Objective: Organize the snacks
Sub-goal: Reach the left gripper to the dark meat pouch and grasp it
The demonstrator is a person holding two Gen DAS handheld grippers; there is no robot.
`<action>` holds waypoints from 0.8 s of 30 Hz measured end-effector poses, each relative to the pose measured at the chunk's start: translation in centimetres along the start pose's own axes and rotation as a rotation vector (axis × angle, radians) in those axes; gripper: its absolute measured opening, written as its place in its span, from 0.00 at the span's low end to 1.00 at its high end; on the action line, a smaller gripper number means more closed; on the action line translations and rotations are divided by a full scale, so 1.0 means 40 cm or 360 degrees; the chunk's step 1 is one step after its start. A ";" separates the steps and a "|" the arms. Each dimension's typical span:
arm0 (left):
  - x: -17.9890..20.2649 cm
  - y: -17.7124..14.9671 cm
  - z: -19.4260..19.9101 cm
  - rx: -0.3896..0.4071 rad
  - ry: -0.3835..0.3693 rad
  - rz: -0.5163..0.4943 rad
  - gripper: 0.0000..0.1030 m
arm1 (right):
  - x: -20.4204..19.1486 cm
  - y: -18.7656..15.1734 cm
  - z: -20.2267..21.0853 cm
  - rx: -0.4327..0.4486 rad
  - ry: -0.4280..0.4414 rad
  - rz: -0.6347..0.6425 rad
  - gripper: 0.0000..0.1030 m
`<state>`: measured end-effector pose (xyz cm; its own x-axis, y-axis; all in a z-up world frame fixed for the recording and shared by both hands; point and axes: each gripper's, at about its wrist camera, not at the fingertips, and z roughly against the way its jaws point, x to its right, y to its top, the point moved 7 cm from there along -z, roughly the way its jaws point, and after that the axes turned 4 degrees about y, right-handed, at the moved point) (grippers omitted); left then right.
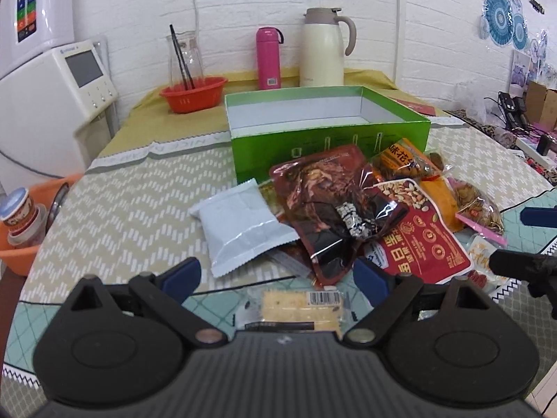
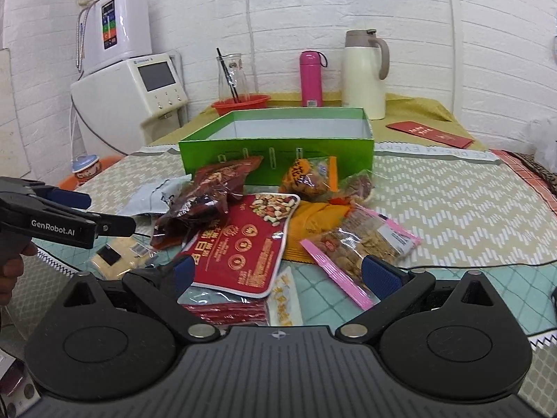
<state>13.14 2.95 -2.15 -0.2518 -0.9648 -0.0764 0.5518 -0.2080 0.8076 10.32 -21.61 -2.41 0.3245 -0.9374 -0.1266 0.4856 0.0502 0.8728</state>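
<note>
An open, empty green box (image 1: pixel 327 139) stands on the table; it also shows in the right wrist view (image 2: pixel 275 153). A pile of snack packets lies in front of it: a white pouch (image 1: pixel 240 226), a dark red packet (image 1: pixel 330 205), a red mixed-nut packet (image 2: pixel 243 244), an orange packet (image 2: pixel 310 174) and a pink-edged bag of nuts (image 2: pixel 362 244). My left gripper (image 1: pixel 278 275) is open, low over a yellow cracker packet (image 1: pixel 301 308). My right gripper (image 2: pixel 278 271) is open over the near edge of the red nut packet. The left gripper also shows at the left of the right wrist view (image 2: pixel 101 216).
At the back stand a red basket (image 1: pixel 193 92) with a glass carafe (image 1: pixel 184 55), a pink flask (image 1: pixel 268 57) and a cream thermos jug (image 1: pixel 323 48). White appliances (image 1: pixel 45 104) stand left. An orange tub (image 1: pixel 21 223) sits at the table's left edge. A red envelope (image 2: pixel 430 134) lies back right.
</note>
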 end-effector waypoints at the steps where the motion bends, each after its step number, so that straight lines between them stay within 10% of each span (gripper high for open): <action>1: -0.002 0.007 -0.002 0.0003 -0.0012 -0.0008 0.85 | -0.009 0.007 -0.010 -0.0007 0.0024 0.0015 1.00; 12: -0.048 0.112 -0.112 -0.0084 -0.0212 0.0139 0.85 | -0.116 0.082 -0.159 -0.0101 0.0245 0.0035 1.00; 24: 0.030 0.157 -0.270 -0.0264 -0.0402 0.0126 0.85 | -0.088 0.053 -0.177 -0.0160 0.0171 0.0135 0.95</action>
<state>24.90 -1.24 -3.49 -0.3807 -0.9129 0.1473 0.6948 -0.1773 0.6971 15.95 -15.77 -3.44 0.4504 -0.8862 -0.1090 0.5299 0.1671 0.8314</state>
